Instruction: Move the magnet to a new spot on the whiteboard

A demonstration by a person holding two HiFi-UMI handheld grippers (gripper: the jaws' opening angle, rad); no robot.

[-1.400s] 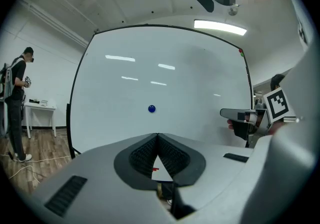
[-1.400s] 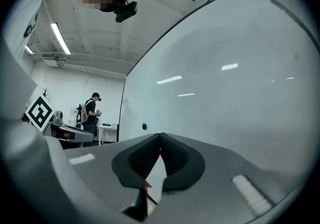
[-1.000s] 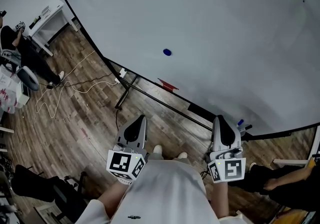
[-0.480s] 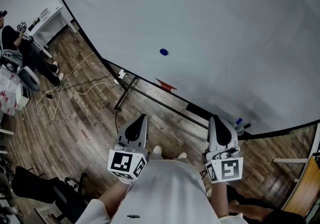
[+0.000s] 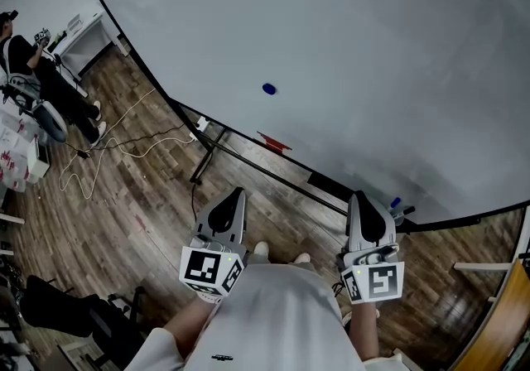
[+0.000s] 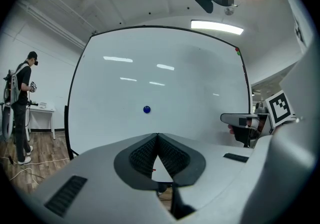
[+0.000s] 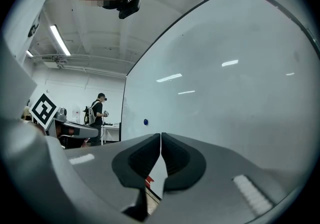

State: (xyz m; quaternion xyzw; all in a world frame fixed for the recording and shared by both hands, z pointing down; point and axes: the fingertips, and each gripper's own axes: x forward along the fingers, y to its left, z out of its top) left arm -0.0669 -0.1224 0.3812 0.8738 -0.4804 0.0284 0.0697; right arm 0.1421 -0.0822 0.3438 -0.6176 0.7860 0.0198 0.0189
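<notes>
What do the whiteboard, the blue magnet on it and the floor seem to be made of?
Whiteboard: smooth, glossy white panel, perhaps coated steel, since bright streaks mirror in it. Magnet: small blue disc, probably plastic-capped; too small to be sure. Floor: matte brown planks with grain and seams, wood or laminate.

Office or lab room, large whiteboard, wood-plank floor, strip lights

Whiteboard cut off at top and right, small red item unidentifiable
</notes>
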